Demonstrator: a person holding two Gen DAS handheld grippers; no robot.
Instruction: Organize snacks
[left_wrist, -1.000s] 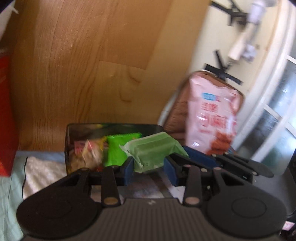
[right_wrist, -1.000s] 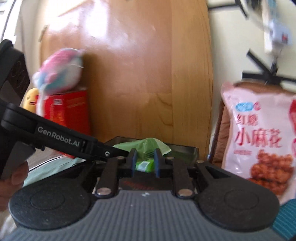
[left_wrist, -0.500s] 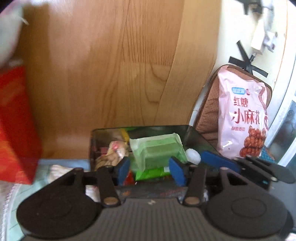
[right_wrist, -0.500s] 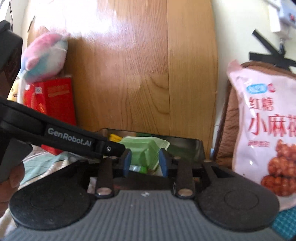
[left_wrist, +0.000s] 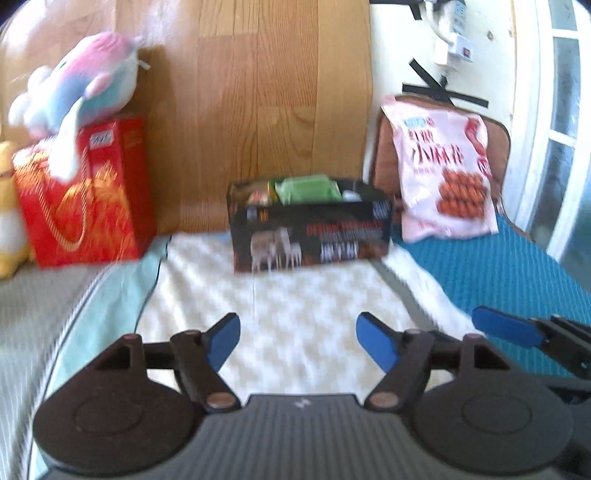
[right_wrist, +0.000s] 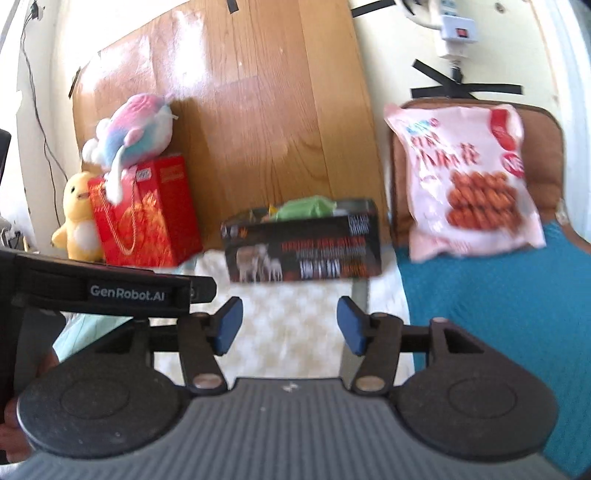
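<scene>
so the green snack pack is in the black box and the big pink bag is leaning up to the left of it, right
Not quite. The green snack pack is in the black box, but the big pink bag leans to the right of it, as the right wrist view shows.

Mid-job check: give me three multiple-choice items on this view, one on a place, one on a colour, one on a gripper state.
1. Where is the green snack packet?
A. In the dark snack box
B. On the blue mat
C. Between the left jaws

2. What colour is the gift bag under the plush toy?
A. Blue
B. Red
C. White

3. How does the right gripper stand?
A. Shut on the packet
B. Shut on nothing
C. Open, holding nothing

Key: 1 A, the packet pokes out of the box top. 2 B, the bag is red with gold print. 3 C, its pads stand apart over bare cloth.
</scene>
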